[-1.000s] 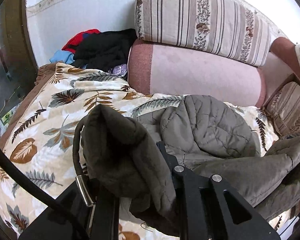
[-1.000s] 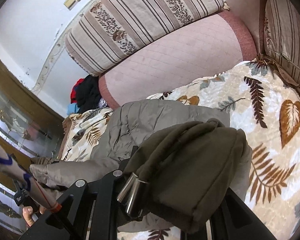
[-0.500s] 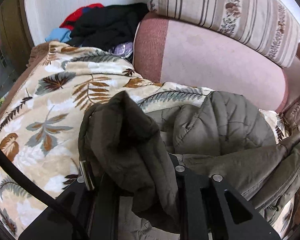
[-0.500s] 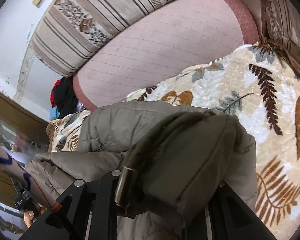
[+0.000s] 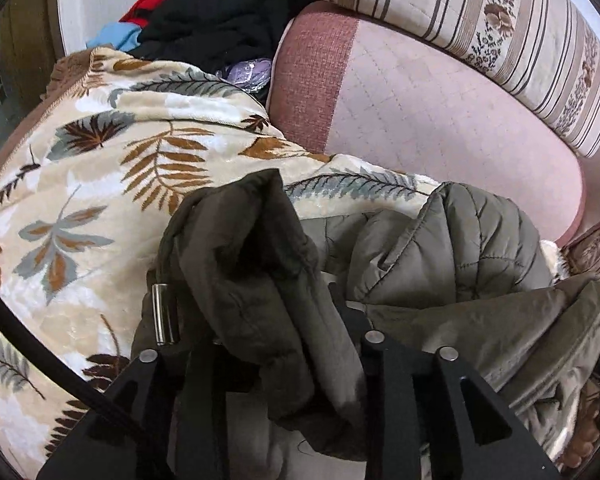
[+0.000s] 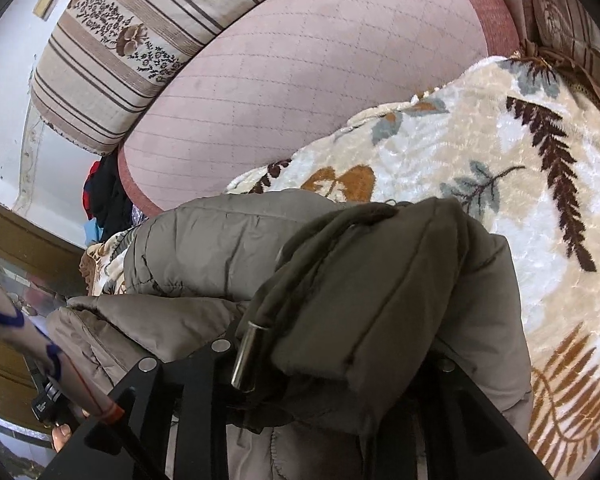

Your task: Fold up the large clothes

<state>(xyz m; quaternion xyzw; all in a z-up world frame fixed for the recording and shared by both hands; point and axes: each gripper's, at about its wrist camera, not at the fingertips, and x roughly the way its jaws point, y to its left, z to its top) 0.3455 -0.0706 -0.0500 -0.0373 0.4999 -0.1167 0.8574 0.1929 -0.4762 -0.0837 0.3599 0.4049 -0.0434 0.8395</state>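
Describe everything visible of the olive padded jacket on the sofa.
The olive jacket is quilted and puffy with a matte shell, and lies crumpled on the leaf-print blanket before the pink bolster. Drawcords end in metal tips. A bunched fold sits in each opening claw, left and right.

Both grippers are matte black. The left gripper (image 5: 260,344) has angular plate arms with triangular cut-outs, round silver screws behind the jaws, and a black cable running off to their left. The right gripper (image 6: 324,364) matches it (same silver screws, same cut-outs).
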